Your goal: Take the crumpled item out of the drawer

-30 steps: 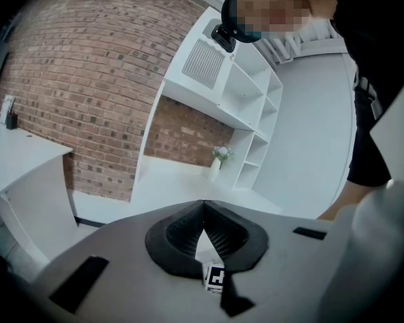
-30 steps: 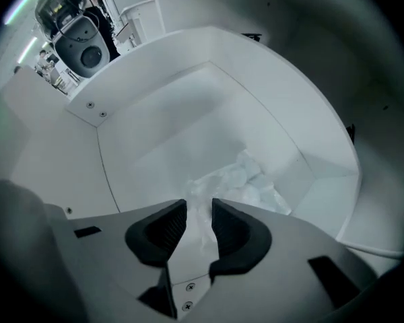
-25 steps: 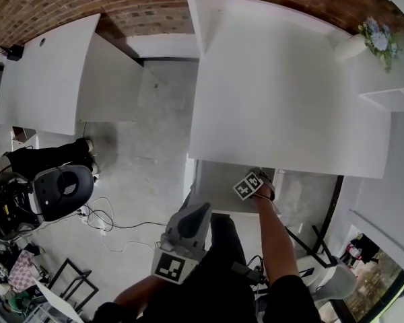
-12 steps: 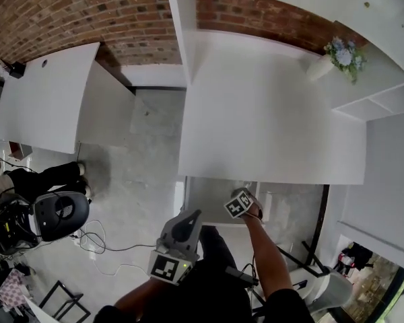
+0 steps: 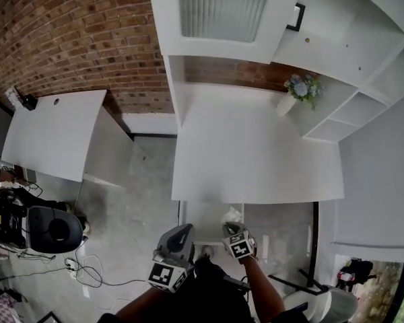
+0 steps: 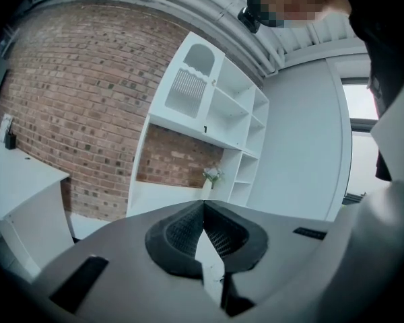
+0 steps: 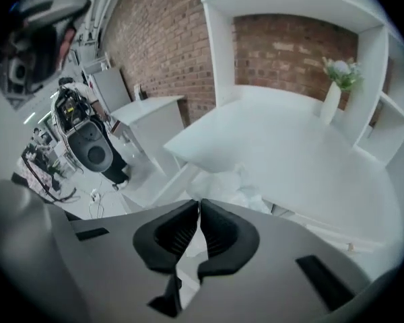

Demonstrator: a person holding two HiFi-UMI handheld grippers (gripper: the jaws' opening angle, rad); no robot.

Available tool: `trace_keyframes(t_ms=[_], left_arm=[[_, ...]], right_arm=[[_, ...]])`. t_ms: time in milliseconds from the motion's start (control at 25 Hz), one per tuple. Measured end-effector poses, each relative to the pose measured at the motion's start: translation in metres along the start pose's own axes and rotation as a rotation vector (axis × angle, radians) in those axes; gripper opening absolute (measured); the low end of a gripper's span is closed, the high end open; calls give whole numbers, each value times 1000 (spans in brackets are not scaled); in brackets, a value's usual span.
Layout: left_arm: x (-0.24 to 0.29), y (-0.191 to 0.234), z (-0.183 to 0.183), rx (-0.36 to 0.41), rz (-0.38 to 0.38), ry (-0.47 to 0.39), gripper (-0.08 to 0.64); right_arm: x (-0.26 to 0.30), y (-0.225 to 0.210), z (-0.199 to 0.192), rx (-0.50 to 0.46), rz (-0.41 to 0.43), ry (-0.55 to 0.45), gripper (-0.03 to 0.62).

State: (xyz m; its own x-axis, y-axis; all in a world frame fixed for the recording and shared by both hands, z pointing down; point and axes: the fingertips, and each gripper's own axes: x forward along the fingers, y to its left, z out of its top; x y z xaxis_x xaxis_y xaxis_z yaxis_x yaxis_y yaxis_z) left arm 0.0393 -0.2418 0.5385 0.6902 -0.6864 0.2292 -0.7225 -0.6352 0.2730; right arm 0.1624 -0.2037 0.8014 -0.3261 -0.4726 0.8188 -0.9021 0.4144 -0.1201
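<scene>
A crumpled white paper item [image 5: 233, 214] lies at the right end of the open white drawer [image 5: 202, 226] under the desk [image 5: 256, 153]. My right gripper [image 5: 231, 227] sits right at it. In the right gripper view the crumpled item [image 7: 234, 186] bulges just past the right gripper [image 7: 199, 204], whose jaws are closing to a thin slit with the paper's edge between the tips. My left gripper [image 5: 184, 229] hovers left of the drawer, near my body. In the left gripper view the left gripper [image 6: 203, 204] is shut and holds nothing.
A vase of flowers [image 5: 297, 89] stands at the back of the desk, under white shelves [image 5: 350, 39]. A second white desk [image 5: 54, 133] stands to the left. A black chair [image 5: 50, 229] and cables lie on the floor at lower left.
The head view has pulled back and up, so shelves and more brick wall now show. My right gripper has closed at the crumpled item. Both grippers sit lower in the picture.
</scene>
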Motion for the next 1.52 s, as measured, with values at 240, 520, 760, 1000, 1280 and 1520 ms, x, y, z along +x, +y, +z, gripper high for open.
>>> trace_keyframes(t_ms=[240, 520, 760, 1000, 1280, 1520], left_arm=[[-21, -30, 23, 36, 13, -58, 24], [-47, -52, 43, 89, 10, -112, 25], [-58, -48, 47, 65, -6, -114, 23], [-64, -35, 41, 57, -30, -109, 23], [-67, -29, 37, 46, -38, -114, 25], [-71, -28, 38, 48, -53, -120, 25]], right_arm=[[-104, 3, 67, 58, -55, -298, 29], [-186, 27, 112, 82, -54, -532, 28], [-231, 50, 129, 120, -91, -636, 28], [-249, 72, 136, 157, -108, -674, 29], [-249, 83, 143, 152, -119, -688, 29], [-252, 88, 148, 153, -126, -703, 28]])
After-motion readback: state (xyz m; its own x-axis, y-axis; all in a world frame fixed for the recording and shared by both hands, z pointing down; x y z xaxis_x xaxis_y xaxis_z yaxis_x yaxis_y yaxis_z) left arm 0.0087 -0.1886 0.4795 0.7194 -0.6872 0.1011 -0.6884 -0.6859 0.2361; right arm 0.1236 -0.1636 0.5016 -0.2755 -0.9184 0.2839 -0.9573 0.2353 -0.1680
